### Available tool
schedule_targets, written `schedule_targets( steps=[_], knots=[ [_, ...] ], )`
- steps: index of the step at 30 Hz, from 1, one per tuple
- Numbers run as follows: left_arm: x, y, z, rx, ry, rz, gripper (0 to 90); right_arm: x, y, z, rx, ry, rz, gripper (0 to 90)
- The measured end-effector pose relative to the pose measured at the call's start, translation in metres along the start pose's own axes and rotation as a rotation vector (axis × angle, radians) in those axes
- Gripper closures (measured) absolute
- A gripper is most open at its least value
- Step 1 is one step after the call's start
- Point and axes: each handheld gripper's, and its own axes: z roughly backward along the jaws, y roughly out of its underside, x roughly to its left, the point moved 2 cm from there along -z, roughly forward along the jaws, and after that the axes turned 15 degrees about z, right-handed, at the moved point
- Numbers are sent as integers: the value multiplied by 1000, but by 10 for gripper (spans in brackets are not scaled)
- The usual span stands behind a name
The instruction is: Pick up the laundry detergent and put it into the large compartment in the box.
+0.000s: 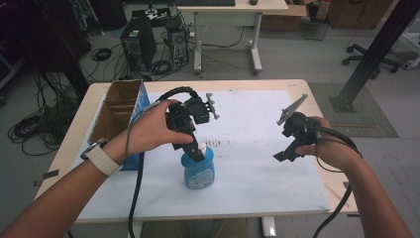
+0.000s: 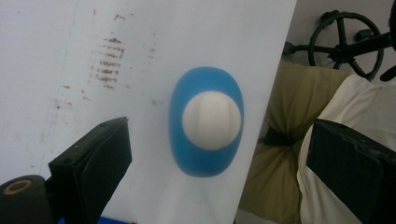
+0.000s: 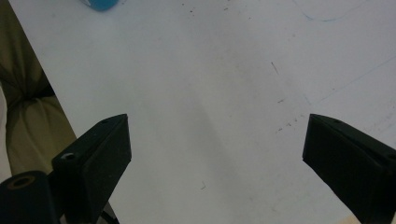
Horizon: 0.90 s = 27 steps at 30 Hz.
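Above the blue bottle [image 1: 198,170], left gripper [image 1: 197,151] pointing down, jaws apart, right gripper [image 1: 280,155] held aside, jaws apart

the right gripper [image 3: 217,154] looks down along its own two black jaws, which rise from the bottom corners and stand wide apart with nothing between them. under them lies the white table sheet [image 3: 210,93], marked with small dark specks and a few thin pale lines toward the upper right. at the top edge, left of centre, a sliver of a blue bottle [image 3: 100,4] stands on the sheet, well apart from both jaws. the sheet's edge runs at a slant down the left side, and past it shows olive-green cloth [image 3: 30,126], bunched in folds. the left jaw has a small round hole on its top face.
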Motion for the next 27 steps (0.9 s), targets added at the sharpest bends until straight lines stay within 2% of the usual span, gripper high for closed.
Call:
schedule_targets(
  steps=[27],
  knots=[
    [4, 1, -33, 19, 2, -15, 74, 0, 2, -3, 6, -5, -1, 82]
  ],
)
